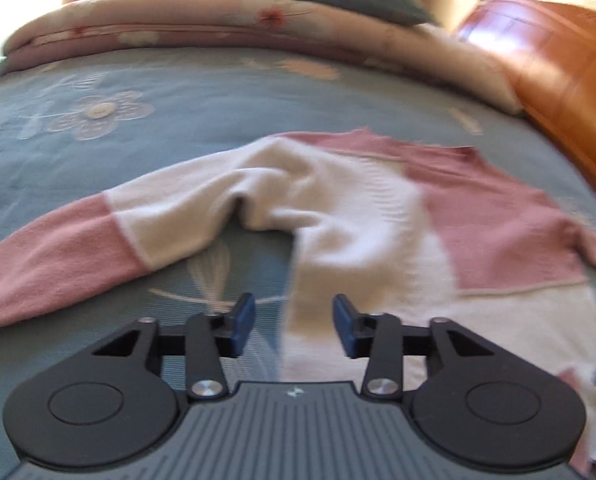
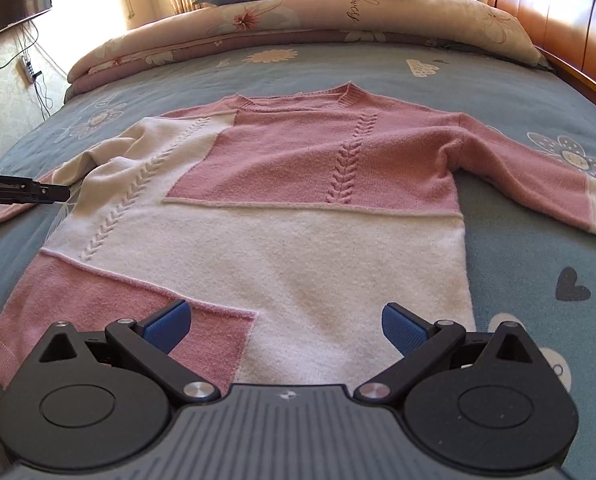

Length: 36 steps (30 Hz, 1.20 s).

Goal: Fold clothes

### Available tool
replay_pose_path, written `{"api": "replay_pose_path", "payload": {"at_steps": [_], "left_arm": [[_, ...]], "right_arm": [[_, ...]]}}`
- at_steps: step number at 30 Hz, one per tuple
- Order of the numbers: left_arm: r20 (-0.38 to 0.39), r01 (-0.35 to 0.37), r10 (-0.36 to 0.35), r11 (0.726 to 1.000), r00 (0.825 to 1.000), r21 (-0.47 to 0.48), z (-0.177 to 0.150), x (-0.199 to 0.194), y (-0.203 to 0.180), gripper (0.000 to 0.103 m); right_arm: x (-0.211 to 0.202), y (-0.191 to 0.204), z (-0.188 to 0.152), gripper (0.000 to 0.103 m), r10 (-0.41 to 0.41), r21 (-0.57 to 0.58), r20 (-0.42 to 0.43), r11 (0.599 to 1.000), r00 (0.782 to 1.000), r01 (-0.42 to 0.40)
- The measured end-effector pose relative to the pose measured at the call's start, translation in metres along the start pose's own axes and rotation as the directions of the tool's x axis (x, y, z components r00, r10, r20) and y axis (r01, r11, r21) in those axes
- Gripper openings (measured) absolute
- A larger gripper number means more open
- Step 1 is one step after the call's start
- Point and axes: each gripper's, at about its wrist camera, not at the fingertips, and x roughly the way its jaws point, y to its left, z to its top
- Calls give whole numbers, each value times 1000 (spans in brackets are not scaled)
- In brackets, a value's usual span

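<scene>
the blue bedspread [image 2: 518, 240] lies bare around the sweater [image 2: 298, 184], open on both sides. a folded quilt [image 2: 298, 28] and a wooden headboard [image 2: 558, 20] close off the far end and right.

A pink-and-white knitted sweater [image 2: 282, 216] lies flat and face up on the bed, its hem nearest the right jaws and its V-neck collar pointing away from them. Pink and white blocks cover the chest, with raised braid stitching running up the front. One sleeve [image 2: 538, 184] stretches straight out beyond the right jaws' right side. The other sleeve [image 1: 110, 232] lies ahead-left of the left jaws, bunched at the armpit.
</scene>
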Motion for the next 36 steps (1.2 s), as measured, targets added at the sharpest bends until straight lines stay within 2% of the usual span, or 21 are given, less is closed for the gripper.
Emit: {"api": "replay_pose_path", "payload": {"at_steps": [3,5,7,9,11,13,16,20,22,26,29,31,34,36], "left_arm": [[-66,117,-113,991,991,57,-14,4,-26,56],[-121,134,-121,985,985,112,-30,12,-42,57],[-111,88,-68,978,992,190,-45,13,-51,58],[-78,17,5,961,997,277,-56,5,-56,59],[-72,-40,64,955,995,295,-63,-4,-50,63],[-67,-69,92,954,994,292,-63,-13,-46,64],[-47,-98,117,950,992,296,-60,-26,-46,62],[-6,-17,20,950,1000,313,-44,-25,-76,69],[-20,-17,24,955,1000,297,-43,-13,-87,69],[-54,-45,57,977,997,210,-58,10,-90,70],[-8,-59,61,986,998,156,-75,4,-84,74],[-11,-69,71,988,997,136,-83,-6,-82,75],[-18,-79,81,990,997,116,-93,-22,-80,76],[-15,-80,83,990,996,112,-99,-34,-80,76]], "right_arm": [[8,14,3,103,29,-42,0,999,1000,-28],[16,22,0,103,40,-80,-20,996,999,-41],[26,26,-7,103,23,-115,-66,993,998,-31],[21,21,-19,103,1,-157,-64,988,998,-11],[11,11,-31,103,-18,-176,-60,984,998,7],[-1,-2,-35,103,-49,-141,-73,989,996,39],[-9,0,-25,103,-45,-109,-60,993,997,38],[0,48,-1,103,46,-181,-4,982,999,-46],[17,72,1,103,49,-223,-16,973,999,-51],[38,80,-15,103,19,-219,-66,975,998,-33],[26,70,-30,103,20,-182,-28,983,999,-25],[17,63,-41,103,16,-161,-25,987,1000,-20],[-2,62,-54,103,-6,-186,-25,983,1000,2],[-23,53,-58,103,26,-141,28,990,999,-22]]}}
